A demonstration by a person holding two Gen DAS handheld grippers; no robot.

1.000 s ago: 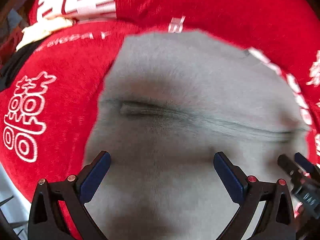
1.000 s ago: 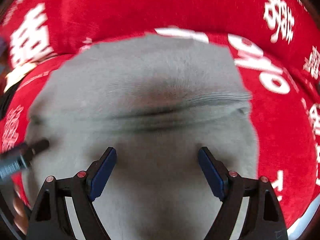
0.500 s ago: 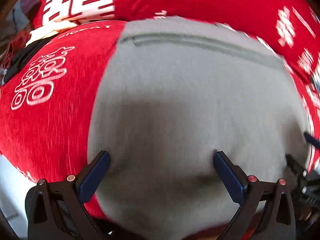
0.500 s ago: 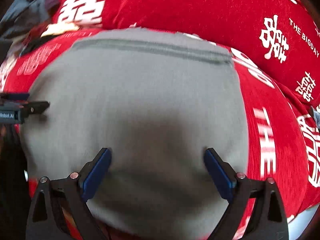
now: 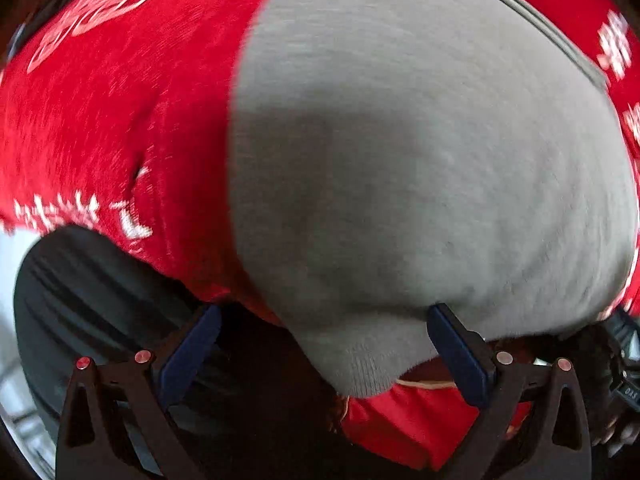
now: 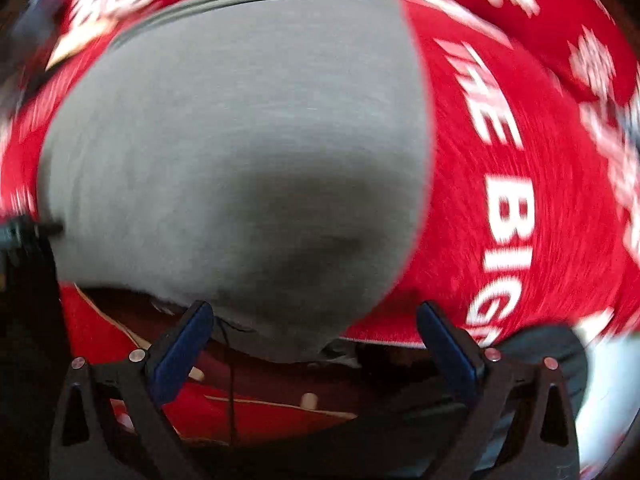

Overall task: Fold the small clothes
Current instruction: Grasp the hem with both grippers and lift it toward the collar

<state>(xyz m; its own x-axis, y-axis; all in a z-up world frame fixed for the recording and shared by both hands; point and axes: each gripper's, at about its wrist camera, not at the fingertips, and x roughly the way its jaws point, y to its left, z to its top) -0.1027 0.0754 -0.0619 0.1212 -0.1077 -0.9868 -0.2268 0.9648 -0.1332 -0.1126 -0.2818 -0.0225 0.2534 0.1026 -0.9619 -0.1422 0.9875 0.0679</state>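
A plain grey garment (image 5: 420, 152) lies flat on a red cover, with a darker seam band (image 5: 520, 4) along its far edge. Its near edge droops over the front of the surface. My left gripper (image 5: 324, 344) is open, and the garment's near left corner (image 5: 360, 372) hangs between its blue pads untouched. In the right wrist view the grey garment (image 6: 240, 152) fills the middle. My right gripper (image 6: 316, 340) has its jaws opening, with the near right corner (image 6: 288, 336) between them and not pressed. Each gripper shows at the other view's edge: right gripper (image 5: 624, 360), left gripper (image 6: 24, 232).
The red cover (image 5: 100, 120) with white lettering (image 6: 508, 220) spreads under and around the garment. A black ribbed object (image 5: 92, 300) sits low on the left. Red fabric and dark space (image 6: 280, 400) lie below the front edge. Pale floor (image 6: 612, 380) shows at the right.
Both grippers have drawn back across the garment to its near edge, so the seam band has slid to the top of both views. The near corners now lie between the fingers. The right jaws stand slightly wider.
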